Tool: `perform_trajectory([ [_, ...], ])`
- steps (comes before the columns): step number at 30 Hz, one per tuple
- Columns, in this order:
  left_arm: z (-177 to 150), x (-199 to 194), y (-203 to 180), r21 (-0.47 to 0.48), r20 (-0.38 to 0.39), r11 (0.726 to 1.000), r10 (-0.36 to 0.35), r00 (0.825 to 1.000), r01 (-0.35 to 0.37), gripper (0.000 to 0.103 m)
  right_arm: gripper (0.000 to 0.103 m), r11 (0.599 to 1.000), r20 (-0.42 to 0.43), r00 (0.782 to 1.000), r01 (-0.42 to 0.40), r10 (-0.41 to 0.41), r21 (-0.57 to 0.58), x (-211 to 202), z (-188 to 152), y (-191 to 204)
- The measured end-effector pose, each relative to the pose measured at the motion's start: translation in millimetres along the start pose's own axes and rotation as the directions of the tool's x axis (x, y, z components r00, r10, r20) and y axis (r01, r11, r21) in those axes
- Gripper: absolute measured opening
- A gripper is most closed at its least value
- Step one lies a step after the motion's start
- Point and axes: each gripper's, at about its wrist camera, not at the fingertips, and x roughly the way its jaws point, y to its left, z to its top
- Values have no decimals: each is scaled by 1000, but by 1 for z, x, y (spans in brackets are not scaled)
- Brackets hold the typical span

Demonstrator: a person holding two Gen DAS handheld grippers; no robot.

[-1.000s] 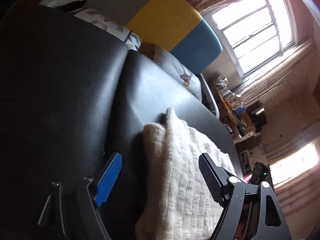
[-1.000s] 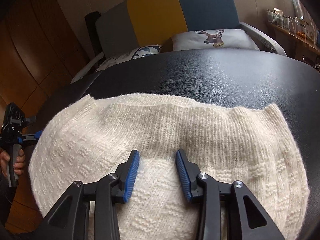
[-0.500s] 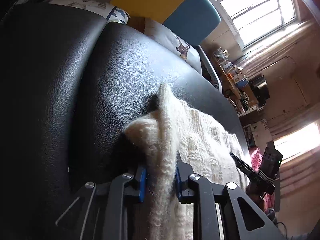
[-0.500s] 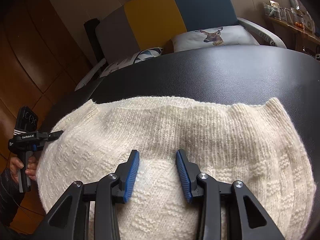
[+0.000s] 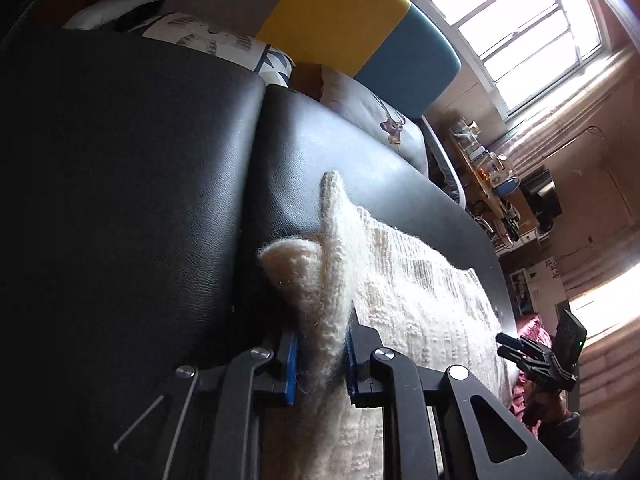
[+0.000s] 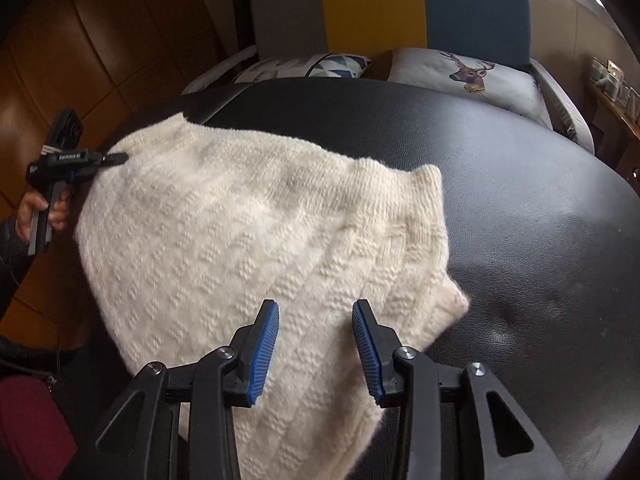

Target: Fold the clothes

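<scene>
A cream knitted sweater (image 6: 248, 232) lies folded on a black leather surface (image 6: 520, 184). My left gripper (image 5: 320, 364) is shut on the sweater's left edge (image 5: 324, 304), which bunches up between its blue pads. It also shows in the right wrist view (image 6: 116, 157), pinching the far left corner. My right gripper (image 6: 316, 352) is open and empty, hovering just above the sweater's near part. It shows in the left wrist view (image 5: 508, 350) at the sweater's far end.
A grey, yellow and blue sofa (image 6: 380, 4) with a deer cushion (image 6: 468, 76) and a patterned cushion (image 6: 304, 66) stands behind the leather surface. A cluttered shelf (image 5: 492, 184) and a bright window (image 5: 516, 20) lie to the right. Wooden panels (image 6: 100, 40) are on the left.
My left gripper closed on the sweater's left edge and pulled it up. The sweater has shifted and skewed leftward. My right gripper stayed open and moved right over the cloth.
</scene>
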Motion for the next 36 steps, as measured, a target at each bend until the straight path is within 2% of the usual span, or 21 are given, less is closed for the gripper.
perform_trajectory([
  [5,12,-15,-10,61,-1,996,66,998,-66,18,39,999,-53,998,15,-18,-47,21,2,1],
  [11,14,-40,-38,119,3,993,24,1000,-24,18,40,1000,-39,999,7,-6,25,27,1,-8],
  [15,17,-52,-57,48,18,996,-81,997,80,18,43,994,-31,1000,6,-3,106,28,-3,-8],
  [19,16,-57,-89,0,59,977,-214,975,214,18,43,987,-17,1000,4,-2,162,31,-7,0],
  [24,20,-51,-128,-58,103,942,-323,941,329,17,43,979,18,1000,-7,3,203,35,-16,19],
  [27,23,-42,-148,-98,112,932,-338,934,349,17,43,973,45,999,-28,18,229,35,-21,25],
  [33,21,-14,-184,-158,100,926,-329,939,342,17,43,962,106,992,-97,72,256,36,-30,33],
  [36,13,8,-202,-169,69,927,-328,942,335,17,43,958,135,987,-121,88,260,36,-36,33],
])
